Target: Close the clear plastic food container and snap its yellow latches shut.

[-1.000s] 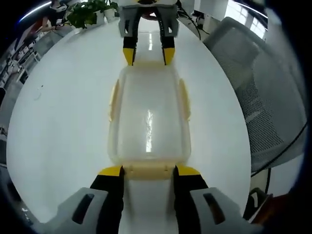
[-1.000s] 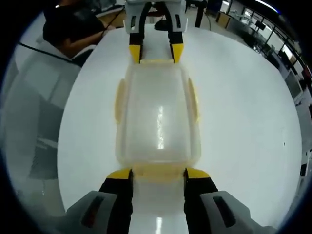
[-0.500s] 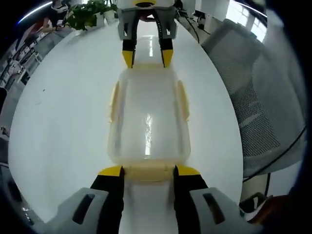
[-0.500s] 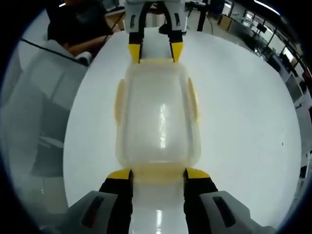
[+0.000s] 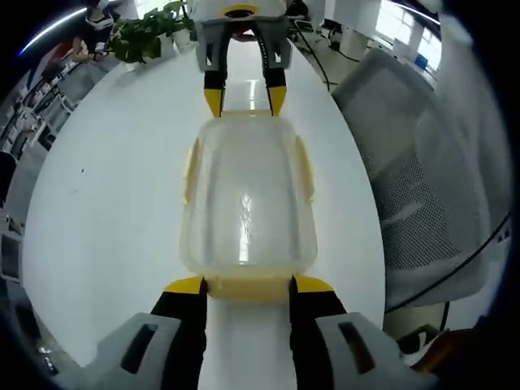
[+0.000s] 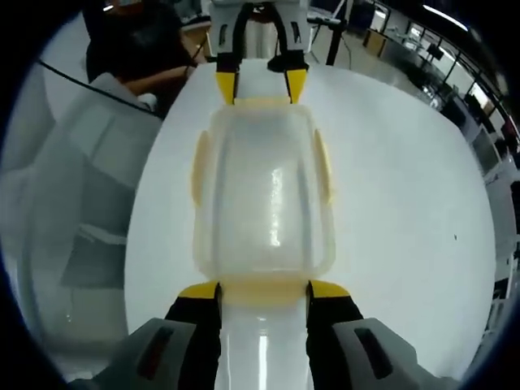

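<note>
The container is held over the desk with an end latch between the parted jaws of each tool, left tool and right tool, so equal inward pressure is best applied until both ends click.

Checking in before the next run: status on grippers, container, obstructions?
Left gripper and right gripper open, one at each end latch of the container. Lid on, side latches look down. White table, nothing blocking.

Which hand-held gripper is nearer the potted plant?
Right. The right hand-held gripper is at the food container's end toward the potted plant; the left hand-held gripper is at the opposite end.
</note>
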The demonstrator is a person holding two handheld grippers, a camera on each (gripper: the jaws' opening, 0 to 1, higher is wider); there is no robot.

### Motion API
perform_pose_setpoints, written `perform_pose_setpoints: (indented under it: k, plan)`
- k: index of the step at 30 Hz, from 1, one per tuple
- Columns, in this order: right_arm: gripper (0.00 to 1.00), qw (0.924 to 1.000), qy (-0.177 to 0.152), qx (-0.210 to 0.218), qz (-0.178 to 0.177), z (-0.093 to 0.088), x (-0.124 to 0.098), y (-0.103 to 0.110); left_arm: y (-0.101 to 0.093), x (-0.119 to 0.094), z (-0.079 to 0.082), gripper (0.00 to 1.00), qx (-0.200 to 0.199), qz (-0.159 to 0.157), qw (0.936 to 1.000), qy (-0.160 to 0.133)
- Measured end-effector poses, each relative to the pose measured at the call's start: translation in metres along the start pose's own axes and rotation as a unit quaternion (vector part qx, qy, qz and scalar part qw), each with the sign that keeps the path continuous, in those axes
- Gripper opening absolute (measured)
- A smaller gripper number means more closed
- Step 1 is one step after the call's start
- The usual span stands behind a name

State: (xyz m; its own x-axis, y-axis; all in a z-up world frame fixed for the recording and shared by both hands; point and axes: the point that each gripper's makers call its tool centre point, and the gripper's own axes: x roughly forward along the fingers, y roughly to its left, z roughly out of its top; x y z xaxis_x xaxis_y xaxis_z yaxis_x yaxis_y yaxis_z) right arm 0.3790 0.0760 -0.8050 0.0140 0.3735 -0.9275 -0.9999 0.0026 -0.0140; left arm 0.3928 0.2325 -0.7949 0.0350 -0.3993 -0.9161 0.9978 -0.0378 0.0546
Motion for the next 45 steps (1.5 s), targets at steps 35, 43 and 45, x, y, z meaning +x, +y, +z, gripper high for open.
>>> perform_pose_setpoints:
  k: [35, 43, 45]
  plan:
    - [0.39, 0.9999, 0.012, -0.006, -0.01, -0.082, -0.052, -0.009, 0.006, 0.021, 0.091, 0.39, 0.006, 0.008, 0.9999, -0.007]
    - [0.39, 0.9998, 0.013, -0.005, -0.014, -0.1, -0.06, -0.011, 0.005, 0.028, 0.11, 0.39, 0.006, 0.01, 0.9999, -0.012]
    - [0.39, 0.9998, 0.014, -0.005, -0.015, -0.104, -0.062, -0.011, 0.005, 0.029, 0.115, 0.39, 0.007, 0.011, 0.9998, -0.014]
